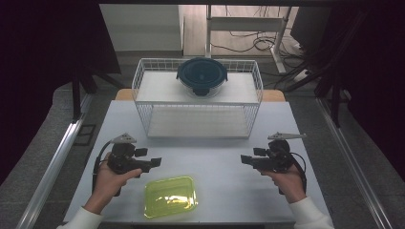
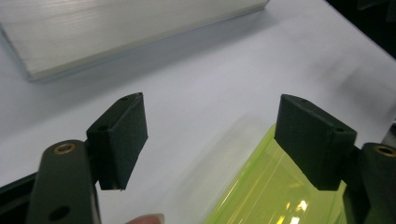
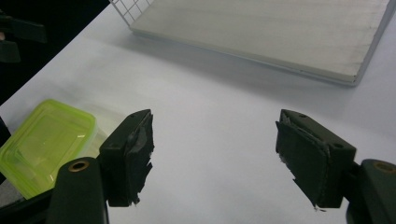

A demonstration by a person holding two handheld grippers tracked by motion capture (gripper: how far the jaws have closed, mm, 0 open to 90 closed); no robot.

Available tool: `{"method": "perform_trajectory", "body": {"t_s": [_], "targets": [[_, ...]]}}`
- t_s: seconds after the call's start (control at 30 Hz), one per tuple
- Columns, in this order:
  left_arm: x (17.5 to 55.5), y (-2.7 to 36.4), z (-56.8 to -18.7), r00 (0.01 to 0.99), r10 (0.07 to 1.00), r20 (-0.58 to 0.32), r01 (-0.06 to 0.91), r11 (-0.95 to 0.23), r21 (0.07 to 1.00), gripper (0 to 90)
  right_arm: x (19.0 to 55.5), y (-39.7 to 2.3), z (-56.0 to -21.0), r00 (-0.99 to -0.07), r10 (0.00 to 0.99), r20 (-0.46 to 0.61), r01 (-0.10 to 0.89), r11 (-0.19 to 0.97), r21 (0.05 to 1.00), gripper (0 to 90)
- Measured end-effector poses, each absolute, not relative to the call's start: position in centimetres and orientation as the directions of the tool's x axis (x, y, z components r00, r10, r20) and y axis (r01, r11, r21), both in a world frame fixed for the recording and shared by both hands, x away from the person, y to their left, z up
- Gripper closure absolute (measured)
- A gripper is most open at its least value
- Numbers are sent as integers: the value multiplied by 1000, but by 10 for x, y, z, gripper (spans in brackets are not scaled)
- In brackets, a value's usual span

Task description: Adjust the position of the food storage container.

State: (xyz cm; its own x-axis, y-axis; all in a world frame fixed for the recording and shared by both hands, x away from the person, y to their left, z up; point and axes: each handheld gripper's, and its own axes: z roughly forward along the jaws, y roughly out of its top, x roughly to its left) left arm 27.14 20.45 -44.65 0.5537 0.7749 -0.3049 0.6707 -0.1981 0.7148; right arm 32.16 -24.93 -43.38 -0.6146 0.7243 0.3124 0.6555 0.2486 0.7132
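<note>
Lying flat on the white worktop (image 1: 219, 162), near its front edge and left of centre, is a yellow-green box (image 1: 170, 196). Left gripper (image 1: 152, 163) hovers just beside its upper-left corner, jaws spread, nothing between them; in the left gripper view the box (image 2: 280, 191) sits under the right-hand jaw. Right gripper (image 1: 244, 159) hangs well apart on the other side, jaws spread and empty. Behind stands a wire rack (image 1: 143, 81) with 2 shelves; a dark round bowl (image 1: 202, 75) rests on the top 1.
</note>
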Motion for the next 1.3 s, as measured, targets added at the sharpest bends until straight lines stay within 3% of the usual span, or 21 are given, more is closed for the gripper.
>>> {"method": "perform_trajectory", "body": {"t_s": [0.2, 0.33, 0.53, 0.63, 0.83, 1.3], "targets": [[262, 211, -452, 524, 802, -287, 694, -206, 690, 334, 321, -246, -436, -613, 723, 318, 665, 255, 702, 272], [255, 217, -454, 506, 827, -245, 705, -233, 670, 498, 321, -244, -436, -619, 718, 318, 663, 260, 702, 271], [238, 222, -459, 509, 820, -261, 736, -257, 626, 747, 322, -244, -439, -609, 721, 331, 675, 251, 694, 270], [229, 220, -464, 509, 824, -249, 746, -278, 605, 826, 321, -241, -442, -613, 717, 330, 679, 265, 685, 268], [212, 218, -474, 510, 830, -226, 770, -323, 550, 894, 321, -238, -444, -616, 715, 331, 680, 272, 681, 268], [188, 205, -501, 522, 812, -261, 811, -378, 447, 900, 320, -237, -445, -616, 715, 330, 683, 277, 676, 267]]}}
